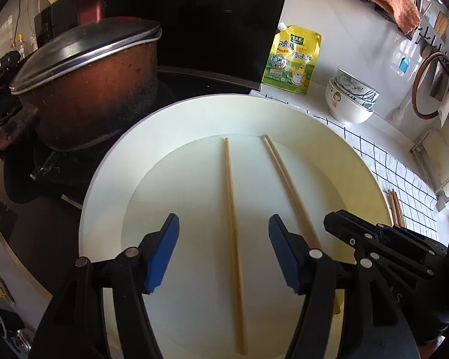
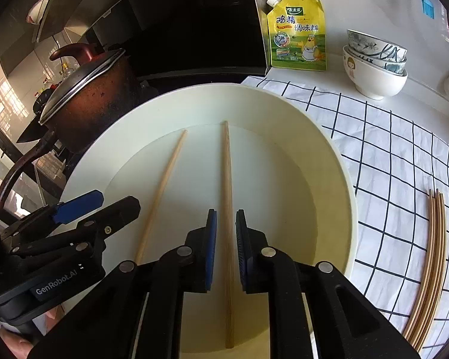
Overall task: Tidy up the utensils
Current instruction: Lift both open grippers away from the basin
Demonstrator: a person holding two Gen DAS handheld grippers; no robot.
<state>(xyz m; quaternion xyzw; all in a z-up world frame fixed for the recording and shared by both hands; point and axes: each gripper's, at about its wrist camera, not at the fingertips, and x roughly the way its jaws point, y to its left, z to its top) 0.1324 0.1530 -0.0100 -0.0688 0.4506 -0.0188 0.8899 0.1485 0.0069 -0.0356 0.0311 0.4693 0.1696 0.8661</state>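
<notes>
A wide white basin (image 1: 104, 185) (image 2: 338, 161) holds two wooden chopsticks. My left gripper (image 1: 224, 224) is open, its blue pads on either side of the left chopstick (image 1: 232, 209), which also shows in the right wrist view (image 2: 161, 191). My right gripper (image 2: 226, 218) has its pads narrowly apart around the right chopstick (image 2: 227, 197), not clamped; that chopstick (image 1: 284, 176) shows in the left wrist view, with the right gripper's body (image 1: 374, 239) beside it. The left gripper's body (image 2: 74, 227) shows at the left. Several more chopsticks (image 2: 431, 263) lie on the checked cloth.
A brown lidded pot (image 1: 89, 89) stands left of the basin on the dark stove. A yellow seasoning pouch (image 2: 297, 34) and stacked bowls (image 2: 374, 65) stand at the back. A white checked cloth (image 2: 389, 149) covers the counter on the right.
</notes>
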